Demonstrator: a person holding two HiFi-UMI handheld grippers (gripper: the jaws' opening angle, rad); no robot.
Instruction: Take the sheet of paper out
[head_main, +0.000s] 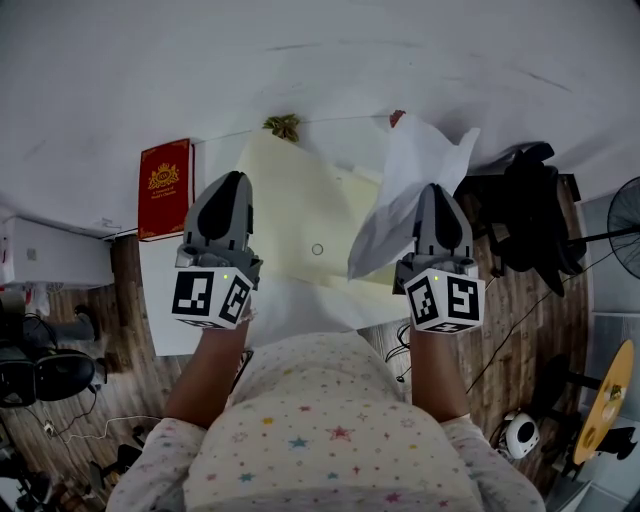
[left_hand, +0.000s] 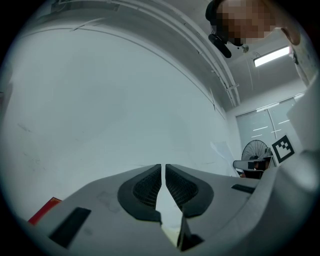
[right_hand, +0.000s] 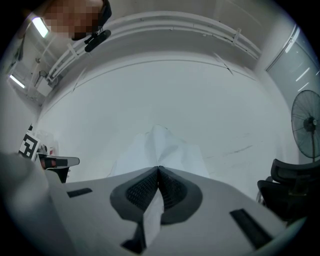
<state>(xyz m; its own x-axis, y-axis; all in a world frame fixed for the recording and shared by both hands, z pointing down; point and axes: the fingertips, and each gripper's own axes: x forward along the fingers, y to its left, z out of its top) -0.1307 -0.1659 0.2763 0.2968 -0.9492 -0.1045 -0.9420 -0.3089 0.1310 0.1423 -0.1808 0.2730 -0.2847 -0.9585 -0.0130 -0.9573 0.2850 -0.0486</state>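
A white sheet of paper (head_main: 410, 190) stands up crumpled from my right gripper (head_main: 437, 197), which is shut on its lower edge. In the right gripper view the sheet (right_hand: 160, 145) rises beyond the closed jaws of that gripper (right_hand: 158, 170). A cream envelope (head_main: 300, 210) with a round clasp spreads between both grippers. My left gripper (head_main: 230, 187) is at its left edge. In the left gripper view the left gripper (left_hand: 163, 167) has its jaws almost together, with a thin cream strip of the envelope (left_hand: 170, 234) between them. Both grippers point up at a pale wall.
A red book (head_main: 165, 188) lies on the white table (head_main: 165, 310) to the left. A small plant (head_main: 283, 126) sits at the table's far edge. A black office chair (head_main: 525, 215) and a fan (head_main: 625, 220) stand on the wooden floor to the right.
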